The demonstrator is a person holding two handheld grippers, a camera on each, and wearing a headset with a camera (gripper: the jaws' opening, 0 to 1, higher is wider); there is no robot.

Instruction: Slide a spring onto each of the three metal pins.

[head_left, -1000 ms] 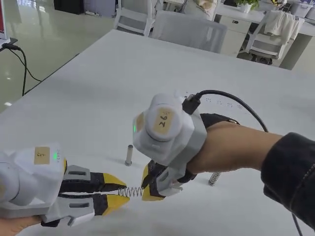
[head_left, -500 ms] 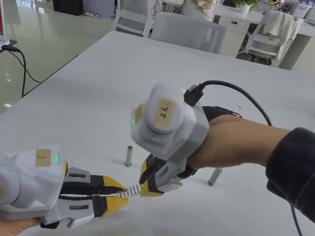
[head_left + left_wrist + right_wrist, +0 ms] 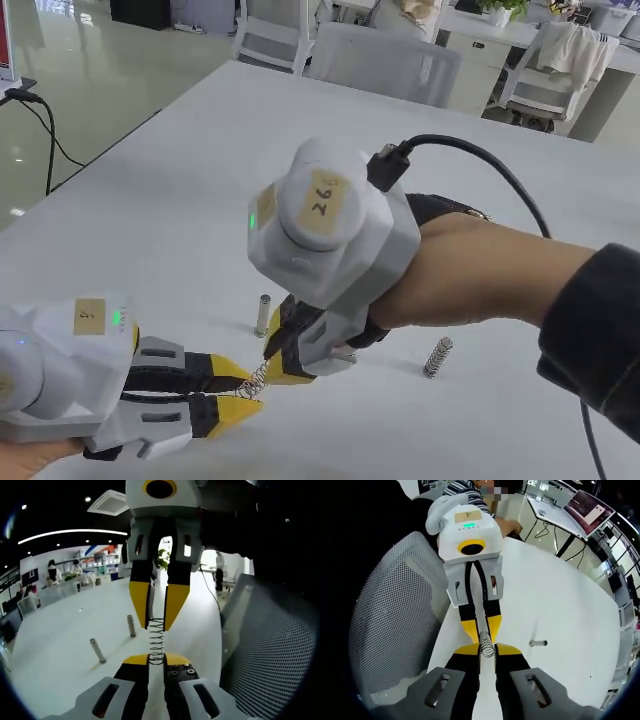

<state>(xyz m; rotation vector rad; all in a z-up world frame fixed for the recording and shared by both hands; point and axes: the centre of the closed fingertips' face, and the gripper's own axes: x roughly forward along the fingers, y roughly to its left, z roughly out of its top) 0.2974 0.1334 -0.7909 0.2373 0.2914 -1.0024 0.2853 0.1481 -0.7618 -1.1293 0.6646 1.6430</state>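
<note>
**Q:** Where is the spring, and what holds it?

**A:** The spring is held clear of the white surface, at the near left of the scene, stretched between the two tools. The left gripper has its fingers pressed together on one end of the coil. The right gripper pinches the other end, its fingers narrowed onto the wire. The two tools meet tip to tip.

**Q:** And the pins?

**A:** A bare pin stands upright on the surface just beyond the grippers, near the held coil but apart from it. Well to the right, a second spring stands slightly tilted. It appears to sit over a pin, though the pin inside cannot be made out.

**Q:** How far along is the task?

**A:** Early, by this evidence — at most one of the three pins looks fitted, and that one is uncertain. The held spring is not yet on any pin. The bare pin is the likely target. One gripper would probably have to let go of its end so that the open coil can be lined up over the pin's top and slid down. On that count two pins are left to do.
</note>
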